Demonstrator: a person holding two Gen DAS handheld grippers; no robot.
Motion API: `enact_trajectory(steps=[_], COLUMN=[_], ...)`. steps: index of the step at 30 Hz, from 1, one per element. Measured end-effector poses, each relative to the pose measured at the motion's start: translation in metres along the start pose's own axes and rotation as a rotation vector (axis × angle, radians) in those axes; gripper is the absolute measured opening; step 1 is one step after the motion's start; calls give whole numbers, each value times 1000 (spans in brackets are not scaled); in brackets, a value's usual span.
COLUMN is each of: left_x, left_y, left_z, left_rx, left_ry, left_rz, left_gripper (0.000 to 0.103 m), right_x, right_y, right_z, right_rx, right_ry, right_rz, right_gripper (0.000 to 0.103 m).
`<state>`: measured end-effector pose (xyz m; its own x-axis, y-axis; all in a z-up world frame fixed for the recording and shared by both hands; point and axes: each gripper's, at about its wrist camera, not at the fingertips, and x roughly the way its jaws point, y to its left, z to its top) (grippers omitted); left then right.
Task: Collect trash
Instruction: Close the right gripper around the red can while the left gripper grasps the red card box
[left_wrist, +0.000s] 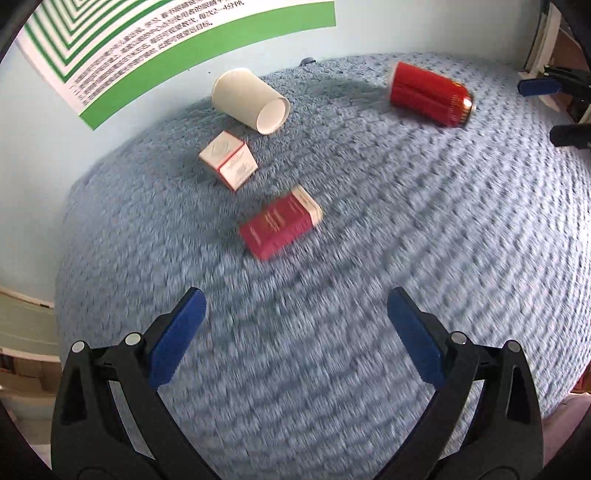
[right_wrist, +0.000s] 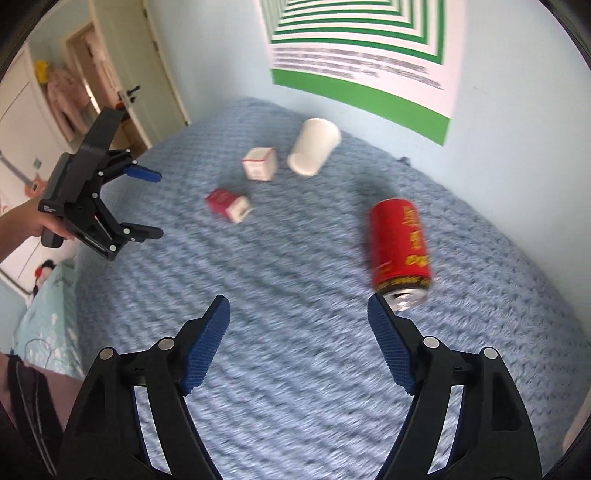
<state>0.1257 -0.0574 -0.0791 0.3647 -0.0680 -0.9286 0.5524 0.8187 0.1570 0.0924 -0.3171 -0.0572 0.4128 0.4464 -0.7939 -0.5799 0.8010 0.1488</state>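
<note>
No legible text (poster (right_wrist: 354, 70) blurred).

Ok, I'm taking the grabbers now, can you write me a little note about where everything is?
Left gripper: open, empty, above the blue blanket.
Right gripper: open, empty, its tip close to the red can.
Lying on the blanket: red can, white paper cup, white box, red box.
Done: nothing picked up yet.
Left: all four pieces. No bin is in view.
</note>
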Motion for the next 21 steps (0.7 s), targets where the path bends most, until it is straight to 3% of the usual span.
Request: enact_trajectory(steps=[8, 16, 19, 21], left_x=[43, 79, 89, 96], left_y=[15, 21, 24, 26], left_z=[36, 48, 46, 45], left_rx=[40, 65, 53, 28], left_ry=[16, 34, 39, 53], left_rz=[-8, -46, -81, -146], left_gripper=[96, 95, 88, 72], right_x=[41, 80, 93, 101], right_y=[-52, -80, -88, -92], right_z=[15, 24, 24, 23], right_rx=[51, 61, 80, 94], right_ry=[32, 72, 86, 94], right_rz=[-25, -47, -45, -37], right_gripper=[77, 77, 77, 77])
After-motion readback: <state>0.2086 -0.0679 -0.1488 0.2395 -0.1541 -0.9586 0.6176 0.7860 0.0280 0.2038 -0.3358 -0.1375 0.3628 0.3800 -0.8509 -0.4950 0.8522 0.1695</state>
